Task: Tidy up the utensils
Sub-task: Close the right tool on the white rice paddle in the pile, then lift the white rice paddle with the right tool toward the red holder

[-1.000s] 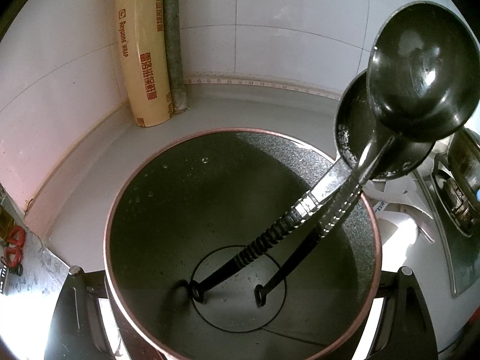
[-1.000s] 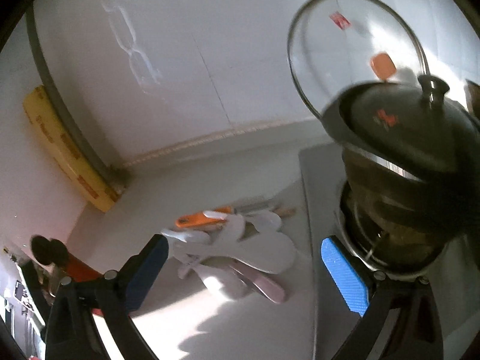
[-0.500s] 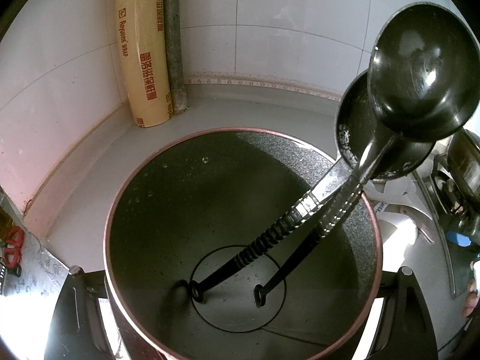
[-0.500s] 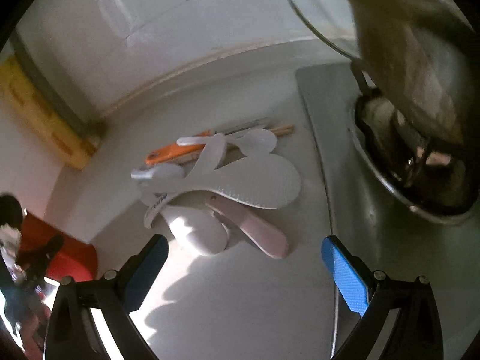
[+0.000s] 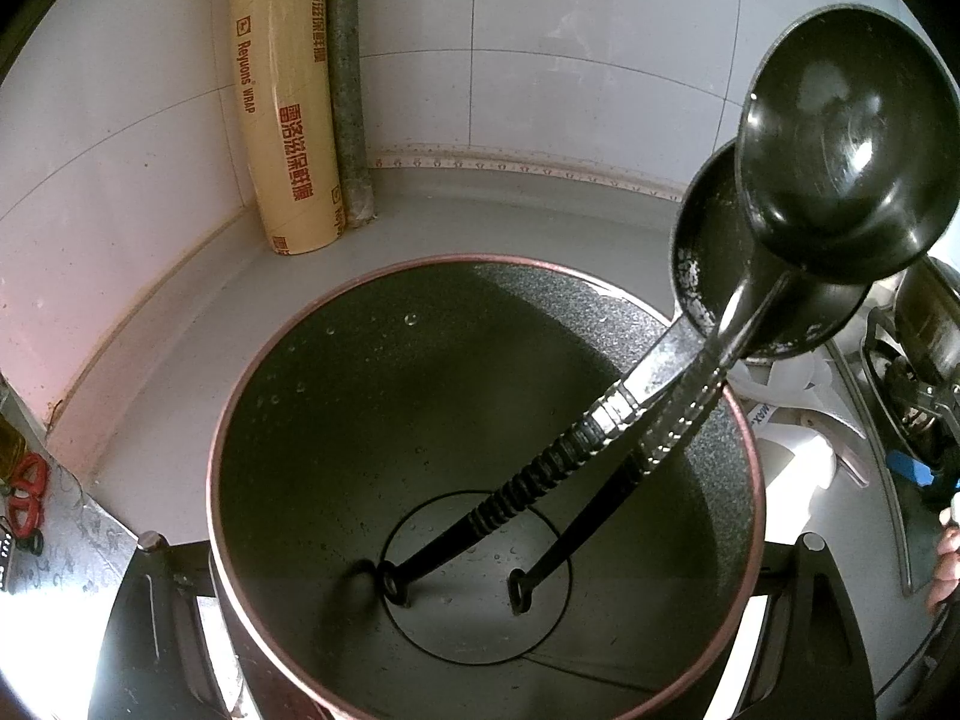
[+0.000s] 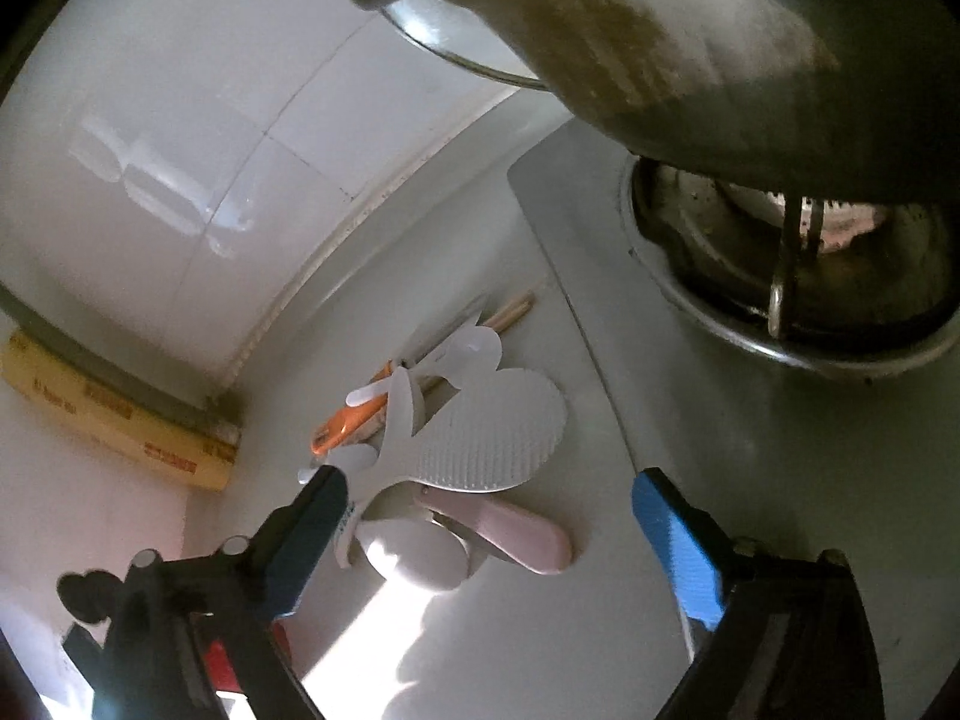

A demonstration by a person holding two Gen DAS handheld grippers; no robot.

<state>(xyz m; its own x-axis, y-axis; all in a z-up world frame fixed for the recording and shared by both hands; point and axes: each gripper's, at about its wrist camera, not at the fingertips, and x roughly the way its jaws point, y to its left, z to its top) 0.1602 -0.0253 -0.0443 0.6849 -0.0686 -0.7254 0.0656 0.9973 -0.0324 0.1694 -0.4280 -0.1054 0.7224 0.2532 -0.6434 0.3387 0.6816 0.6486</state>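
Observation:
My left gripper is shut on the dark pot with a copper rim; its jaws clasp the pot's sides. Two black ladles stand handle-down inside it and lean on the right rim. My right gripper is open and empty, low over a pile of utensils on the counter: a white rice paddle, a pink-handled utensil, a white spoon, an orange-handled tool and wooden chopsticks. The left fingertip is at the pile's left edge.
A roll of cling wrap and a grey pipe stand in the tiled corner. A gas stove with a pot on it lies right of the pile. Red scissors lie at the far left.
My right gripper has tilted down and moved in close over the utensil pile, still open. The left gripper and pot have stayed still.

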